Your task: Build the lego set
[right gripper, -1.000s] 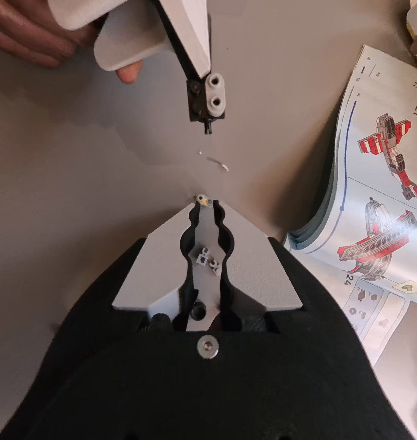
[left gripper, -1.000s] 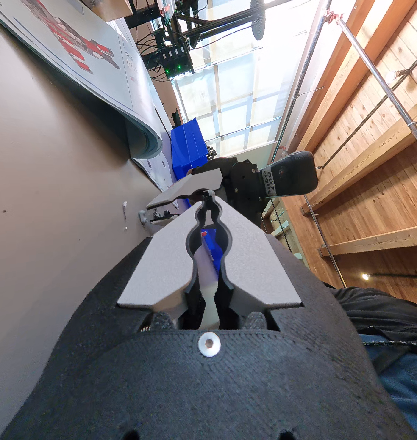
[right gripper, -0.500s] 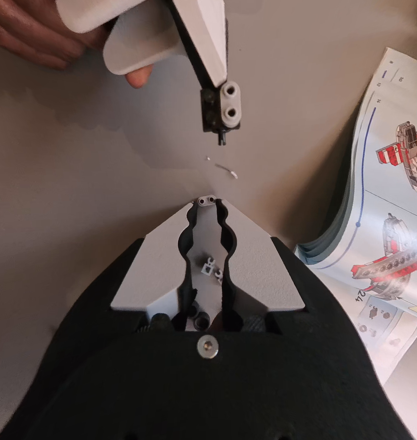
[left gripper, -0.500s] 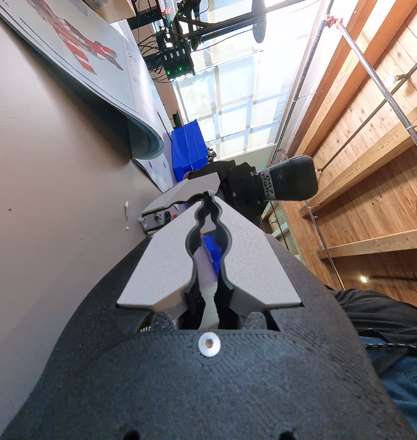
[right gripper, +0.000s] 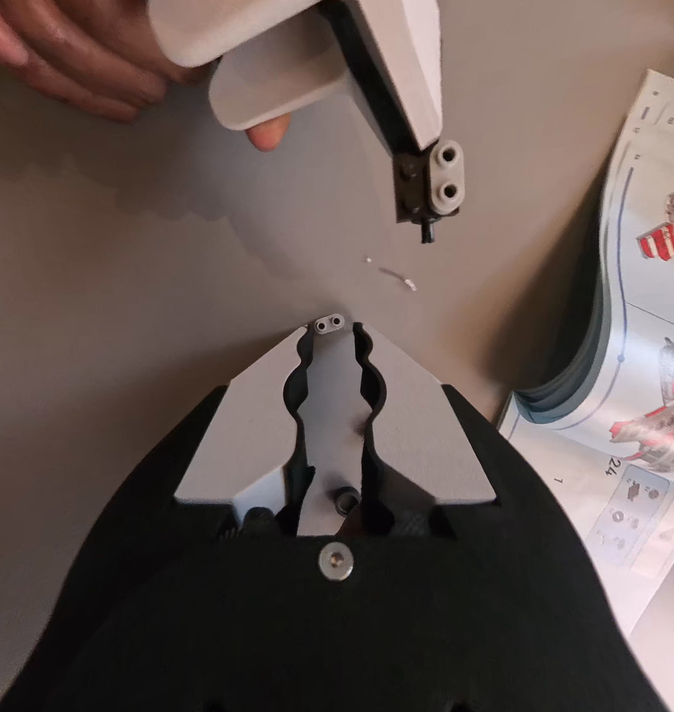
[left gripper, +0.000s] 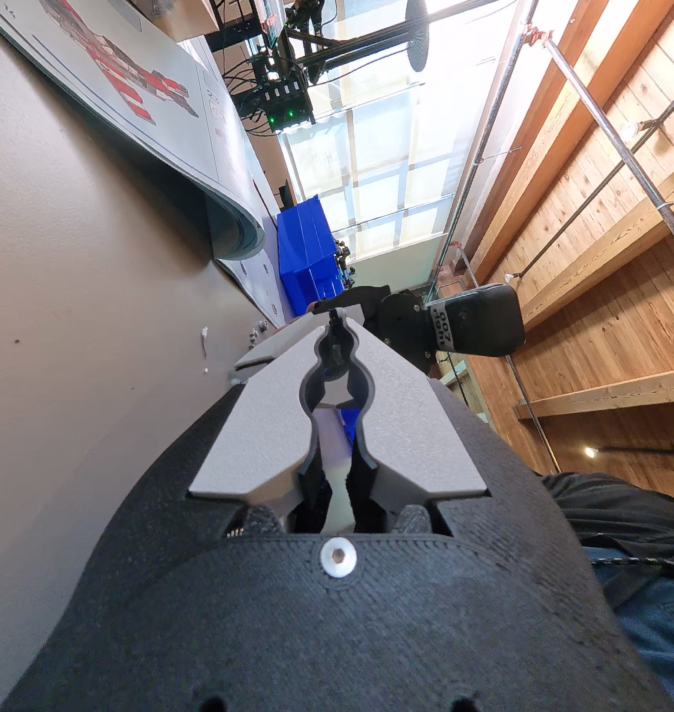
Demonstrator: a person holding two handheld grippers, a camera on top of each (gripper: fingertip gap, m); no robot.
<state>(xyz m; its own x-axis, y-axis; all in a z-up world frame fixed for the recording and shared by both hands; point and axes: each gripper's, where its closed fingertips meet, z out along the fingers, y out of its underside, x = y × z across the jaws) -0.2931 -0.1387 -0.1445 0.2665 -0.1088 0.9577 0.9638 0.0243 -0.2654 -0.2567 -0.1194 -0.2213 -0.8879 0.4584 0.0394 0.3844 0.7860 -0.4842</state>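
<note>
The left gripper (right gripper: 424, 154) comes in from above with its matte grey, faceted fingers closed on a small lego assembly (right gripper: 430, 188): a dark block with a pale grey rounded two-hole piece on its side and a short black pin poking out below. It hangs clear of the surface (right gripper: 135, 269), a smooth, dull grey-brown top. A hand (right gripper: 69, 65) wraps the pale handle behind it.

The right gripper (right gripper: 329, 327) sits low over the surface, its jaws parted by a narrow gap with wavy black inner edges. A tiny grey two-hole plate (right gripper: 329, 323) lies right at its tips, nearer the left one; whether the tips touch it I cannot tell. Deeper between the fingers a small dark ring-shaped piece (right gripper: 347, 501) rests on the surface.

Between the two grippers there is bare surface, marked only by a thin pale sliver (right gripper: 399, 279) and a speck. To the right the instruction booklet (right gripper: 636, 346) lies open, its glossy pages curling up in a thick stack at the edge nearest the grippers, well apart from the held assembly.

From the left wrist view, a blue bin (left gripper: 308, 254) stands beyond the booklet, and wooden planked wall and beams (left gripper: 597, 269) fill the far side.
</note>
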